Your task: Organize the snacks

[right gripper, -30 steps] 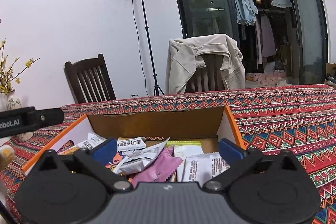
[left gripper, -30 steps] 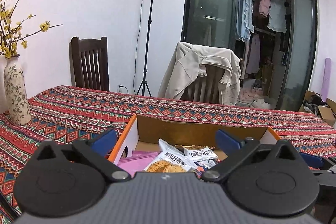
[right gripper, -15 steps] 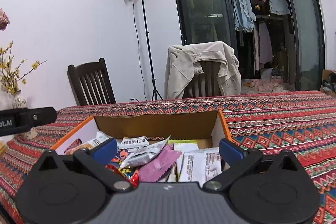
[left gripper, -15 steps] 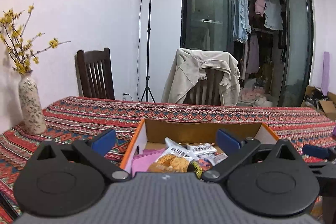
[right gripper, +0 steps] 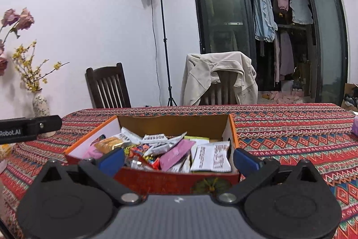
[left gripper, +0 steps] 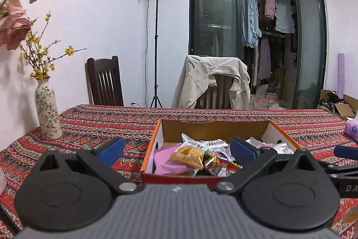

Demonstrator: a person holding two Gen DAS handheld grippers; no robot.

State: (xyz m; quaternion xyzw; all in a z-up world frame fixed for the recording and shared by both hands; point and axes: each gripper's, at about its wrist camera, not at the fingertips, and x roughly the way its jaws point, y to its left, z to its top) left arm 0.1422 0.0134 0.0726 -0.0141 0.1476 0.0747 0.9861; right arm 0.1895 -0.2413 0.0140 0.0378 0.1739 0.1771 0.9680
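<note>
- A patterned vase (left gripper: 47, 114) with yellow sprigs stands on the tablecloth (left gripper: 94, 127), far left.
- The left gripper (left gripper: 176, 148) hovers just short of the snack box (left gripper: 209, 127), fingers wide, nothing held.
- The box sits mid-table, heaped with packets (right gripper: 174, 149); labels are probably too blurred to read.
- The right gripper (right gripper: 179, 157) is spread wide, empty, before the box's near wall.

Snack box at the table's near edge

The box (right gripper: 231, 127) sits on the table (right gripper: 290, 133) at its near edge, packets (right gripper: 211, 157) heaped inside; a vase (left gripper: 47, 111) stands by the left edge, a tissue pack (left gripper: 351, 128) by the right, two chairs (left gripper: 105, 82) behind the far edge.
</note>
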